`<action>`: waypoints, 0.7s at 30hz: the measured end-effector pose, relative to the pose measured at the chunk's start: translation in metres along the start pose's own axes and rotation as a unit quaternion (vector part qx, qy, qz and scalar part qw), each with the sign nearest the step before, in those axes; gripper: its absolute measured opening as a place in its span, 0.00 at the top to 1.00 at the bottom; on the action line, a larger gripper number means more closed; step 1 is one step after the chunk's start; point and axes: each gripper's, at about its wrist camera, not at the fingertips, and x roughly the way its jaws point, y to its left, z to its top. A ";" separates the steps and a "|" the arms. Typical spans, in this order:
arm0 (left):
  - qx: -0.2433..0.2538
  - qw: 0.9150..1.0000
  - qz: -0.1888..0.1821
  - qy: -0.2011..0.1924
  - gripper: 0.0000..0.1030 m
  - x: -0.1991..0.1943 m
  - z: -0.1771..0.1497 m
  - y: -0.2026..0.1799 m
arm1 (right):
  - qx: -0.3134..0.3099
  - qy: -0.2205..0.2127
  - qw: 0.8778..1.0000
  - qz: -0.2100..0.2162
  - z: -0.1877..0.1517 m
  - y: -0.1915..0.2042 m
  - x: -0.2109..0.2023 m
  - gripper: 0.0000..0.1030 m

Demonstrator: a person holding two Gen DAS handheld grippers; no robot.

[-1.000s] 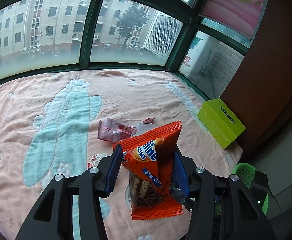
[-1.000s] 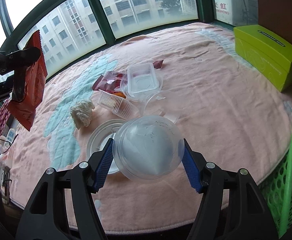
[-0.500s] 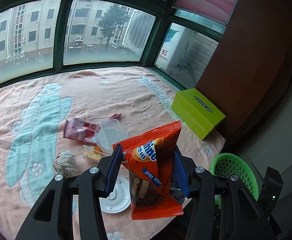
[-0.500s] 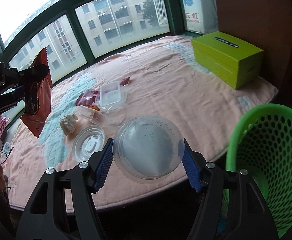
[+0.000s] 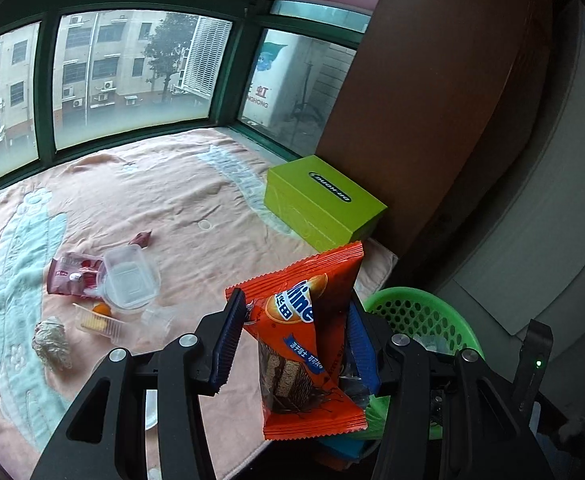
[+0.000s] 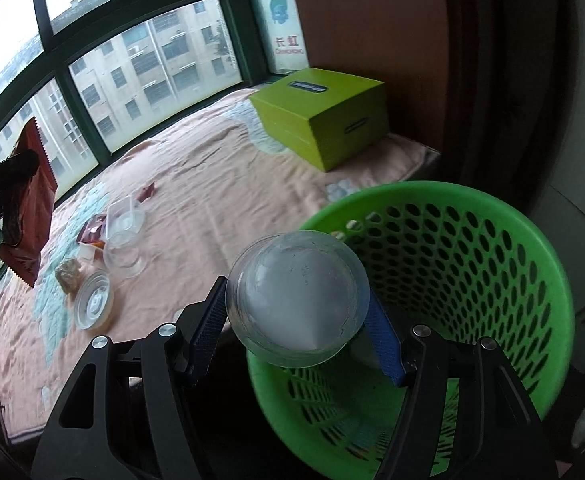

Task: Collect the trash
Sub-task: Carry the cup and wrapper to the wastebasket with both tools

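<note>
Grippers are both tilting downward past the bed's edge. The right gripper [image 6: 296, 332] is clamping a clear plastic cup [image 6: 297, 298] sideways between its blue pads, holding it over the rim of the green mesh basket [image 6: 472, 264]. The left gripper [image 5: 292, 340] is pinching an orange snack wrapper [image 5: 310, 344] upright, just beside that basket, with other trash lying on the peach blanket [image 5: 180, 208].

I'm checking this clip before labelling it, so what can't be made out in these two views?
- Left wrist view: green basket, its inside hidden behind the orange snack wrapper and gripper.
- Right wrist view: basket bottom hidden by the clear plastic bowl.
- Right wrist view: wrapper's print, too dark and edge-on at the frame's left.
</note>
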 end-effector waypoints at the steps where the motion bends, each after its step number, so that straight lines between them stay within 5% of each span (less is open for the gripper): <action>1: 0.004 1.000 -0.002 0.002 0.53 0.002 0.000 -0.005 | 0.006 0.000 1.000 -0.006 0.000 -0.007 0.000 0.37; 21: 0.053 0.997 -0.042 0.036 0.53 0.043 -0.003 -0.074 | 0.057 -0.017 0.998 -0.026 -0.012 -0.060 -0.018 0.30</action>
